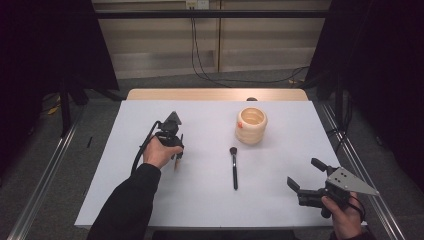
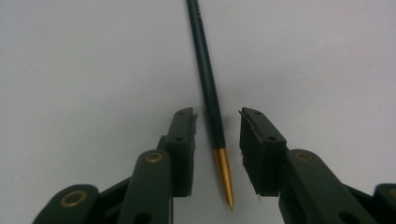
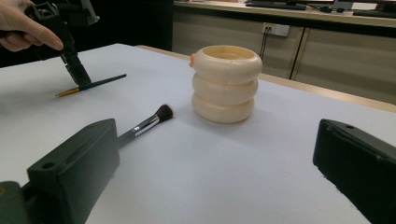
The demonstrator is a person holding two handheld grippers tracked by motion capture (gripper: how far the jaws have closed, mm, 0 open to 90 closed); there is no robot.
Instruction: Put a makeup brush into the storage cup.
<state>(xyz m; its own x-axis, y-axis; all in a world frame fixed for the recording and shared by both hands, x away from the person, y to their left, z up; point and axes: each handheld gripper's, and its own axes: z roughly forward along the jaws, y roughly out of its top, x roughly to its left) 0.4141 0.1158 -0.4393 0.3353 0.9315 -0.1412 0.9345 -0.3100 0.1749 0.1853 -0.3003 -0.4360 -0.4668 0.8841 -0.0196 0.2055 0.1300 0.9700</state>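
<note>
A thin dark green stick with a gold tip [image 2: 208,88] lies flat on the white table, and the jaws of my left gripper [image 2: 218,115] stand open on either side of it, close but not clamped. From above, that left gripper [image 1: 177,154] points down at the table's left half, the gold tip [image 1: 176,165] poking out below it. A black makeup brush [image 1: 233,169] lies in the middle. Behind it stands a cream ribbed holder [image 1: 251,125], upright. My right gripper [image 1: 303,171] hovers wide open and holds nothing near the front right corner.
The white table top [image 1: 210,200] ends at a wooden strip [image 1: 215,94] at the back. Metal rails run along both sides on the floor. In the right gripper view, the brush [image 3: 149,122] lies left of the holder [image 3: 226,84].
</note>
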